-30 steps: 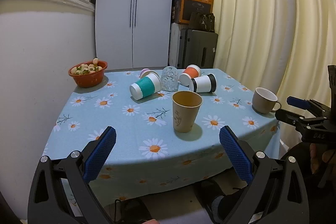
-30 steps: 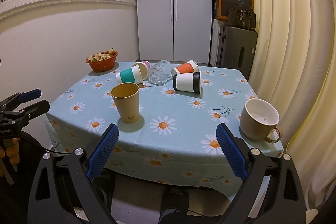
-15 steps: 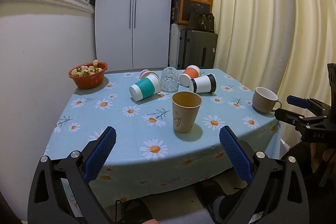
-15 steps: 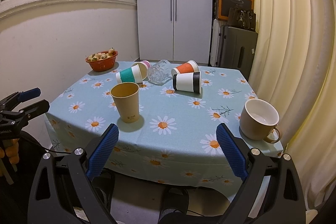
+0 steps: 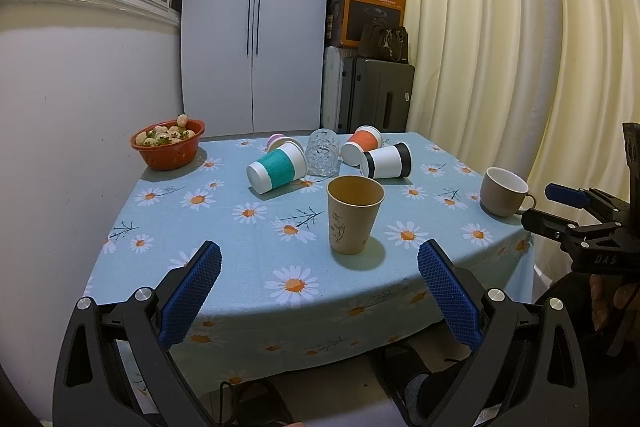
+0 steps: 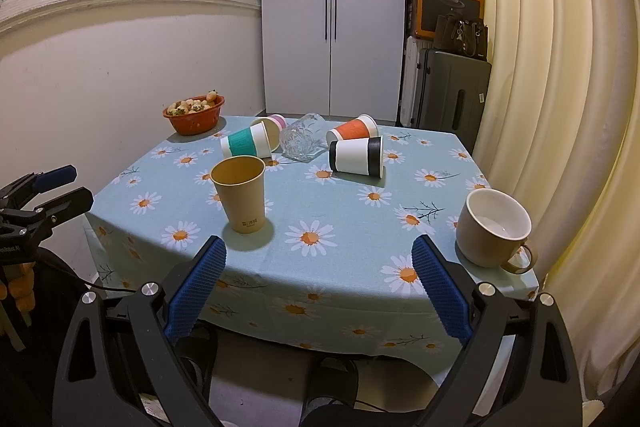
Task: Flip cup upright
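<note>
Daisy-printed blue cloth covers the table in front of me, with a white wardrobe, a grey suitcase and cream curtains behind it. From my left gripper I see both blue pads spread wide with nothing between them, short of the table's near edge; my right gripper is likewise splayed and holds nothing. On the far half of the table I count four paper cups lying on their sides: a teal-banded cup, a pink cup just behind it, an orange cup and a black-banded cup just beside the orange one. A cut-glass tumbler sits between the teal and orange cups; in the right wrist view it appears to lie tipped over, though I cannot be sure from the left. Nearer to me a plain brown paper cup stands upright, mouth up. A beige mug stands upright at the right edge of the table, handle toward me. At the far left corner a red bowl holds pale strawberries.
</note>
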Demonstrator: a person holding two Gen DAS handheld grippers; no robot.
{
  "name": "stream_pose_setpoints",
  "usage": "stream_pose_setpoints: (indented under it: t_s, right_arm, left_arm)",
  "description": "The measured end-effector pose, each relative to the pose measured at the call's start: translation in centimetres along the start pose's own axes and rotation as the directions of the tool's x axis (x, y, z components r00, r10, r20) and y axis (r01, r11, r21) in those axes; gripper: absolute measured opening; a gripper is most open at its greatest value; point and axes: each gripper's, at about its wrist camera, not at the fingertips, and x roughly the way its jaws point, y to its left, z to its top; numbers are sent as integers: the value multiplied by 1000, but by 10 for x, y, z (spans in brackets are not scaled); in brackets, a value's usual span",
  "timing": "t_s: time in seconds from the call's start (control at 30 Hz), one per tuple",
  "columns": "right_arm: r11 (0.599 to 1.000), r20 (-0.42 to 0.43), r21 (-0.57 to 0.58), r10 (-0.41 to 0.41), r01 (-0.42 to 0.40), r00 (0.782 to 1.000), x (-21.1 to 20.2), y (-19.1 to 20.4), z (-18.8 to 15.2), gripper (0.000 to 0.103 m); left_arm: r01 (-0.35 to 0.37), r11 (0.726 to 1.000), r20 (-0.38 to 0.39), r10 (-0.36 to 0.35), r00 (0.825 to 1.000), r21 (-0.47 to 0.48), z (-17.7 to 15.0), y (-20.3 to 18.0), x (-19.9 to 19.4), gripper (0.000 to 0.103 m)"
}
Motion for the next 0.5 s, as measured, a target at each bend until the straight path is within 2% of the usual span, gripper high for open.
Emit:
stream_pose_setpoints:
  t_s: [0.5]
  right_arm:
    - [1000, -4, -8, -4, 4, 1000, -2, -4, -1, 93]
  left_arm:
    - [1, 1000, -4, -1, 1000, 8, 0, -2, 0, 96]
